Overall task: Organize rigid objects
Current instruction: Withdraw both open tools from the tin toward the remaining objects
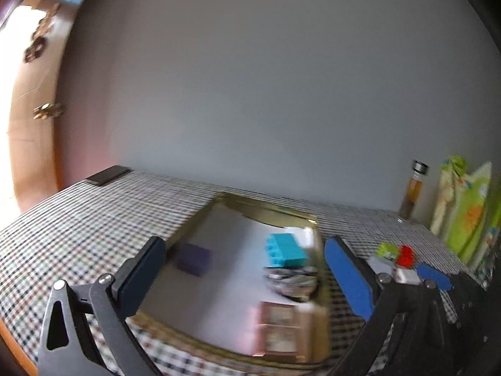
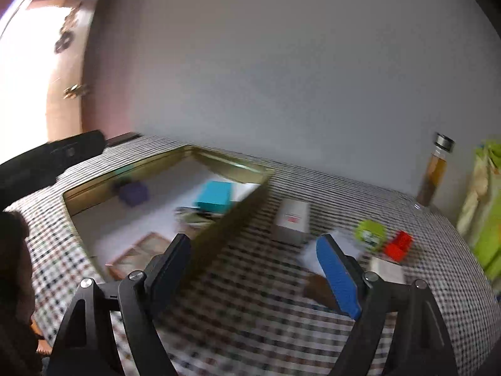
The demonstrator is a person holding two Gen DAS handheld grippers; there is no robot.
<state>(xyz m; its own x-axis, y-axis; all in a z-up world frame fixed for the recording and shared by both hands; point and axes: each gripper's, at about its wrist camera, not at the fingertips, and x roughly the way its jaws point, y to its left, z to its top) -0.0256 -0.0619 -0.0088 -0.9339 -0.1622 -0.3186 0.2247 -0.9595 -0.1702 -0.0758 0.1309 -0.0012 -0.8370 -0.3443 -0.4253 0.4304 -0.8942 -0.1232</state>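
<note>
Both claws stand wide apart and empty: left gripper (image 1: 244, 247) over the tray (image 1: 266, 208), right gripper (image 2: 253, 250) above the tablecloth (image 2: 250, 313). The white box (image 2: 292, 219) bears a red label, too blurred to read.

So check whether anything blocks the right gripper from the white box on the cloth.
Nothing visible does. The right gripper is open and empty, with only bare checked tablecloth before the white box. The gold tray wall lies left of that path.

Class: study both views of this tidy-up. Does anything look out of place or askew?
Yes. A red plastic block, a green round toy and a white box lie scattered on the checked cloth, outside the gold metal tray.
</note>
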